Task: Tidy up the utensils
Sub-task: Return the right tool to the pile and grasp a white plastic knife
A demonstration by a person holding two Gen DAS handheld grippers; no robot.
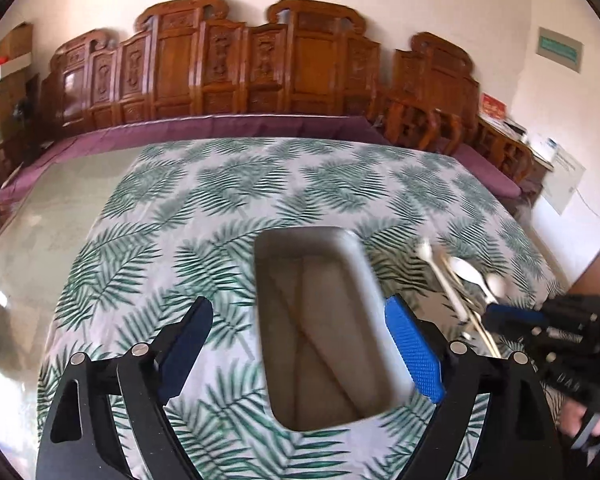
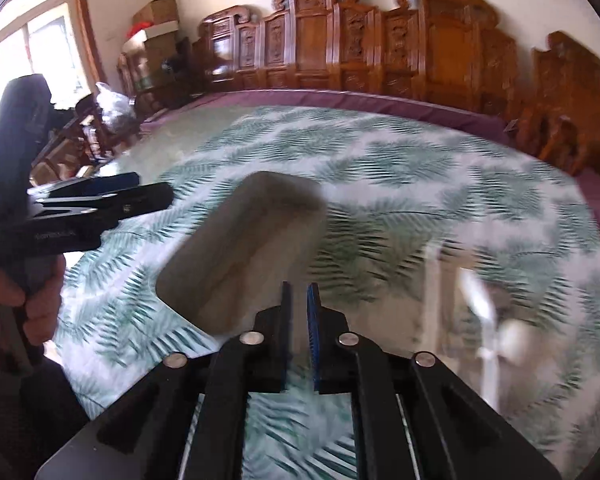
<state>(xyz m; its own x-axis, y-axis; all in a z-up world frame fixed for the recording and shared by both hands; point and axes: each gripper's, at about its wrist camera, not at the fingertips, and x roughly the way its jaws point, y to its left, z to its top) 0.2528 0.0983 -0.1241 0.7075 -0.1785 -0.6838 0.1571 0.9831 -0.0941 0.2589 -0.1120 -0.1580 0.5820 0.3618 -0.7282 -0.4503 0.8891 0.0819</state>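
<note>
Left wrist view: left gripper [image 1: 296, 344] tilted down, jaws wide, empty over tray [image 1: 352, 264]; right gripper [image 2: 299, 312] narrowly parted, seemingly empty.

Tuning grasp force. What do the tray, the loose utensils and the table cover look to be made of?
Tray: matte grey-beige, smooth rounded walls, probably moulded plastic; blur leaves it open.
Utensils: white glossy spoons, ceramic or plastic by the sheen; thin pale sticks beside them, perhaps wooden or bamboo chopsticks.
Table cover: palm-leaf print, flat with faint glare, likely cloth under a clear sheet.
</note>
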